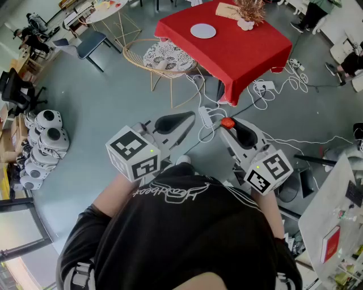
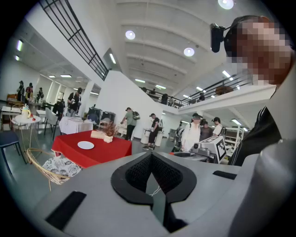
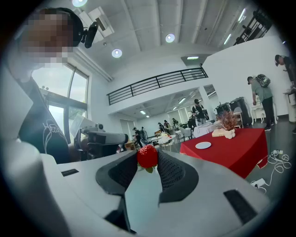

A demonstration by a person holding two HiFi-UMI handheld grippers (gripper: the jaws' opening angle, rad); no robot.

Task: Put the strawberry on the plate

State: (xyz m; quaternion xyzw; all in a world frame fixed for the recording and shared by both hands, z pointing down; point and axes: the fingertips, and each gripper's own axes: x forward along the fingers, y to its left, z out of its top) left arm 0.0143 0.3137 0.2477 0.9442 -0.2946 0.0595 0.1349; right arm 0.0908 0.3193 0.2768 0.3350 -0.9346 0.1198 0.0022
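Observation:
A red strawberry (image 3: 147, 156) sits pinched at the tips of my right gripper (image 3: 147, 159), whose pads press on both its sides. In the head view the strawberry (image 1: 228, 122) shows as a red spot at the front of the right gripper (image 1: 228, 126), held over the grey floor. My left gripper (image 1: 191, 116) is beside it at the same height, its jaws shut with nothing between them (image 2: 150, 156). The white plate (image 1: 203, 30) lies on a red-clothed table (image 1: 244, 51) some way ahead, well apart from both grippers. The plate (image 3: 202, 145) is ahead to the right in the right gripper view and ahead to the left (image 2: 85, 145) in the left gripper view.
A wire chair with a patterned cushion (image 1: 163, 56) stands left of the table. Cables and a power strip (image 1: 266, 88) trail over the floor below the table. A dried-plant ornament (image 1: 249, 11) is on the table's far side. White round devices (image 1: 45, 136) line the left. People (image 2: 154, 129) stand behind.

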